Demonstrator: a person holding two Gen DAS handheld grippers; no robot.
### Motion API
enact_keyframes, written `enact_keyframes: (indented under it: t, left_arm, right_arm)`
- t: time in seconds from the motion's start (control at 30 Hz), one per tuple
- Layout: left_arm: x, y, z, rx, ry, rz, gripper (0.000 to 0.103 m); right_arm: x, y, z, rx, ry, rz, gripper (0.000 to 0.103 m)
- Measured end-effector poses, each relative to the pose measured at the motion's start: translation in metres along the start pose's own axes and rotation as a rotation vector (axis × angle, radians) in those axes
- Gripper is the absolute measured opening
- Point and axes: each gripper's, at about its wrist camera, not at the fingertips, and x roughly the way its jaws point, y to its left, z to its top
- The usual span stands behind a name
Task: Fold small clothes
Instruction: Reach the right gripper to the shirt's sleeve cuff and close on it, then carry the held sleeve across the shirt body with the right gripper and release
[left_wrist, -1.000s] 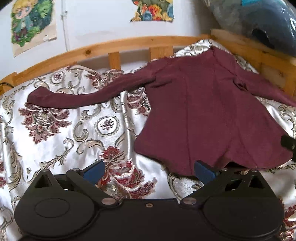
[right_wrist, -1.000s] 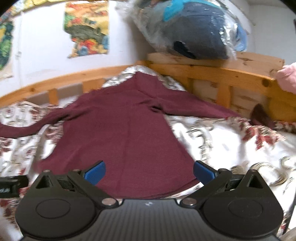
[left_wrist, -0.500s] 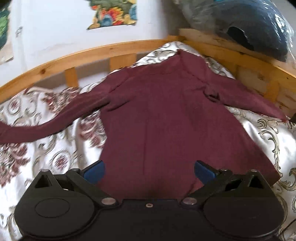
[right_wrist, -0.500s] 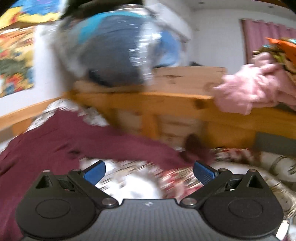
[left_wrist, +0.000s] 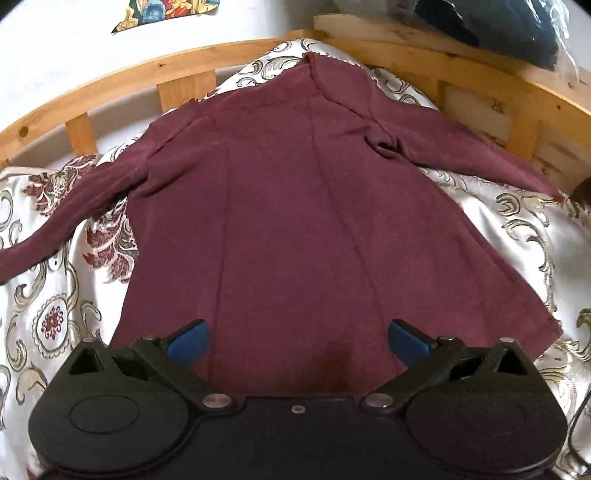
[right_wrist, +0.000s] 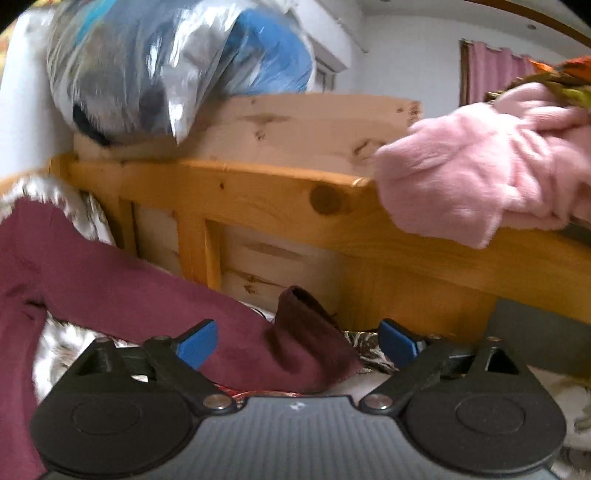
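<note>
Spread flat on the patterned bedspread (left_wrist: 55, 325), the maroon top (left_wrist: 295, 229) lies with both sleeves flung out sideways, nothing folded yet. Its hem sits just ahead of the left gripper (left_wrist: 297, 338), whose blue pads are wide apart and grip nothing. Over at the garment's far sleeve, the right gripper (right_wrist: 297, 341) is likewise wide open, and the cuff (right_wrist: 310, 332) lies between its fingers, crumpled and partly rolled up against the wooden bed rail (right_wrist: 258, 199). A pink fleece garment (right_wrist: 480, 166) hangs over that rail, and a plastic-wrapped bundle (right_wrist: 166, 70) sits above. The likely risk is that closing on the bunched cuff catches the bedspread beneath too, so dragging the sleeve inward would pull the cover and skew the body of the top
</note>
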Motion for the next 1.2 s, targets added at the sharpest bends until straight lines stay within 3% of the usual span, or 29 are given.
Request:
enact_keyframes:
  t: [0.17,0.27,0.33,0.4,0.53,0.7,0.93,1.07,1.2]
  left_arm:
    - [0.005,0.013,0.005,-0.024,0.01,-0.003,0.102]
    - [0.006,0.019,0.007,-0.033,0.009,0.008,0.102]
    - [0.005,0.022,0.008,-0.042,0.007,0.01,0.102]
    - [0.003,0.026,0.009,-0.051,0.007,0.011,0.102]
    - [-0.004,0.031,0.016,-0.068,0.007,0.008,0.102]
    - [-0.017,0.038,0.033,-0.085,-0.008,0.017,0.102]
    - [-0.035,0.061,0.052,-0.121,-0.054,0.06,0.102]
    - [-0.04,0.076,0.054,-0.15,-0.076,0.106,0.102]
    - [-0.038,0.093,0.051,-0.191,-0.061,0.138,0.102]
  right_arm:
    - [0.021,0.003,0.0,-0.065,0.042,-0.028,0.08]
    - [0.027,0.004,-0.001,-0.088,0.062,-0.034,0.054]
    - [0.03,0.005,-0.002,-0.099,0.068,-0.026,0.023]
    - [0.028,0.005,-0.001,-0.103,0.058,-0.021,0.009]
    - [0.005,0.007,0.012,-0.103,-0.027,-0.008,0.005]
    - [-0.034,0.023,0.045,-0.107,-0.171,0.073,0.005]
    - [-0.097,0.089,0.079,-0.164,-0.396,0.325,0.004]
    - [-0.123,0.142,0.076,-0.232,-0.455,0.499,0.004]
    - [-0.145,0.194,0.051,-0.335,-0.483,0.645,0.004]
